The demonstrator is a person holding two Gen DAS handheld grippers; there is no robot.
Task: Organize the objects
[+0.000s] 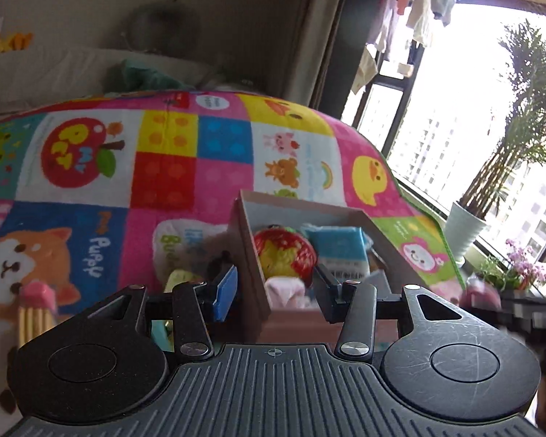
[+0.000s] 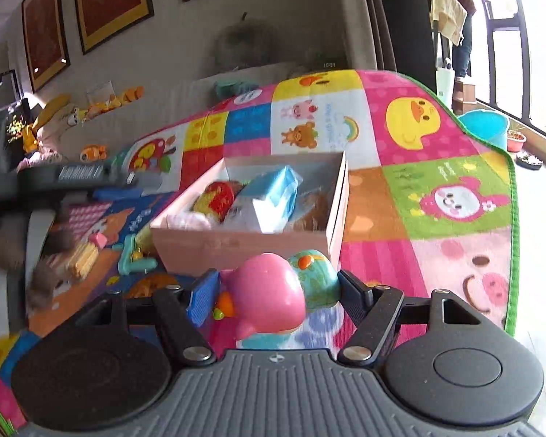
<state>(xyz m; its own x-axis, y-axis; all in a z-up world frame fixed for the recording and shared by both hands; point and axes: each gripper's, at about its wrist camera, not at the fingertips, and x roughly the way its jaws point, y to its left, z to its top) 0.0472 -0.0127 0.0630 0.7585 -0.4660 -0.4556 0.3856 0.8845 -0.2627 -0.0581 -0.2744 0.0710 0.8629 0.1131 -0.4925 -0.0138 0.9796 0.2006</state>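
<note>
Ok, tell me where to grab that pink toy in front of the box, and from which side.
Grip the pink toy across its rounded pink body, coming from the near side, opposite the box. The right gripper is open, its jaws already flanking it. The body is the widest smooth part; the teal piece behind looks bumpier.

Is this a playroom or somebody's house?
Probably a living room in a high-rise flat, used for play: a cartoon play mat covers the floor, framed pictures hang on the wall, and a potted palm stands by the big window.
</note>
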